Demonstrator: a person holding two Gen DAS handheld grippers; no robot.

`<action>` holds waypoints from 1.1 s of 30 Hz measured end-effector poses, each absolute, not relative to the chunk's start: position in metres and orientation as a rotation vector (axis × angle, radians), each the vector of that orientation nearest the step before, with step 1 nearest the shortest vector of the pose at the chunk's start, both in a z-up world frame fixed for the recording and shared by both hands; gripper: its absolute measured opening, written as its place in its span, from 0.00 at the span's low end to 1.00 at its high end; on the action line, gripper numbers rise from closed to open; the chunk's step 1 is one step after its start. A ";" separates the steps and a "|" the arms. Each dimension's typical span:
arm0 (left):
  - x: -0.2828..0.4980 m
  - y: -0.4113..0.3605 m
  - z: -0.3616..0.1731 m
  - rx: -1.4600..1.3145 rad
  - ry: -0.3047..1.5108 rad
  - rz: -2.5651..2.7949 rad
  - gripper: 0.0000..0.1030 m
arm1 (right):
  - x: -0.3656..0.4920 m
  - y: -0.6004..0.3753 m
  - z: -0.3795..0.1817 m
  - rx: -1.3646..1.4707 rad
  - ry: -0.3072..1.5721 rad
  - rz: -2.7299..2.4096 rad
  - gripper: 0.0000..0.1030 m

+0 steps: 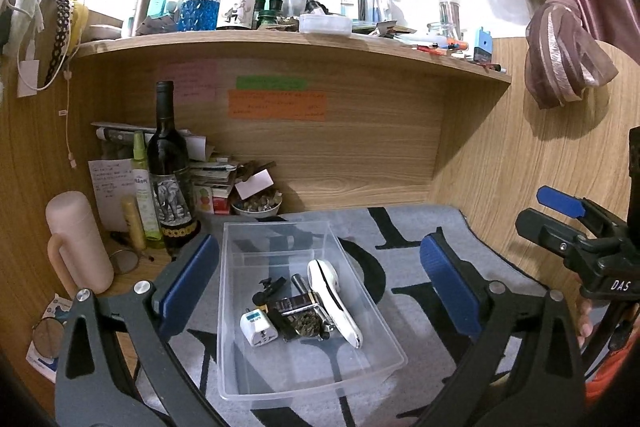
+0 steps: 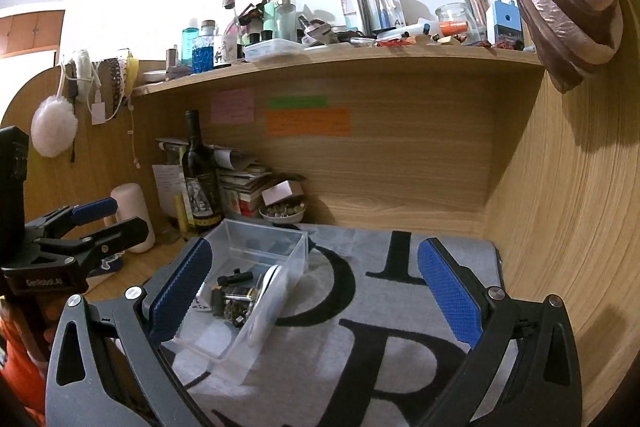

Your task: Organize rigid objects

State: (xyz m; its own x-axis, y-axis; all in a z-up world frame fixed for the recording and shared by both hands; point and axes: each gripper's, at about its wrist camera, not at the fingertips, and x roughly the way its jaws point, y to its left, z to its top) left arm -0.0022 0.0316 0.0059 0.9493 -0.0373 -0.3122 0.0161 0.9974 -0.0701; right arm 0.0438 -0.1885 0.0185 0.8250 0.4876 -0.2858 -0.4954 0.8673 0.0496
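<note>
Left wrist: the left tool point(image 1: 318, 281) is spread wide and empty, the clear bin point(image 1: 280, 379) with its small items on the worktop mat between its pads. Right wrist: the right tool point(image 2: 314, 293) gapes empty, bin point(image 2: 256, 343) by its left pad.

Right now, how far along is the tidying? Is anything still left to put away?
Mostly done, it seems. The clear bin on the grey mat already holds a white plug adapter, a white handheld device and some dark small items. Both the left gripper and the right gripper are open and empty. No loose items show on the mat.
</note>
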 end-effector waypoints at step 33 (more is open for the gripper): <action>-0.002 0.030 0.002 -0.055 0.322 -0.027 0.99 | 0.040 -0.186 0.021 -0.031 0.281 0.539 1.00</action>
State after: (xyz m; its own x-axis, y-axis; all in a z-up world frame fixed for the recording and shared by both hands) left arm -0.0020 0.0296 0.0022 0.9482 -0.0349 -0.3156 0.0173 0.9981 -0.0583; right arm 0.0404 -0.1865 0.0211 0.8208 0.5020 -0.2724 -0.5104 0.8588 0.0446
